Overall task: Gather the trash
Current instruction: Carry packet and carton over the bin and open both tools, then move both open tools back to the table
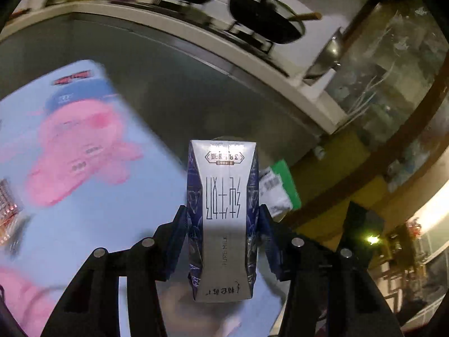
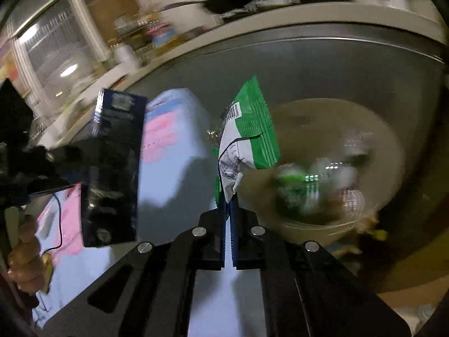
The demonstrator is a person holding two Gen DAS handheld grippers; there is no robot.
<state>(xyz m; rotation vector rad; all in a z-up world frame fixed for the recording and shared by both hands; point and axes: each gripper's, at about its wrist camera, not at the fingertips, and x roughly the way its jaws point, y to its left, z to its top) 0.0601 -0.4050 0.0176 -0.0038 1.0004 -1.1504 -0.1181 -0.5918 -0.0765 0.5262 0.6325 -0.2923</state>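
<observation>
My left gripper point(image 1: 223, 210) is shut on a silver and dark blue milk carton point(image 1: 223, 216) marked PURE MILK, held upright above a pale blue cloth. The carton also shows in the right wrist view point(image 2: 112, 168), at the left, held in the air. My right gripper point(image 2: 228, 196) is shut on a green and white snack wrapper point(image 2: 249, 137), which sticks up from the fingertips. The wrapper also shows in the left wrist view point(image 1: 279, 188), just right of the carton. A round beige bin point(image 2: 336, 120) with green trash inside stands to the right of the wrapper, blurred.
A pale blue cloth with pink cartoon figures point(image 1: 70, 146) covers the table. Behind runs a grey cabinet front point(image 1: 174, 84) under a white counter with black woks point(image 1: 263, 19). A glass-fronted cabinet point(image 1: 387, 64) stands at the right.
</observation>
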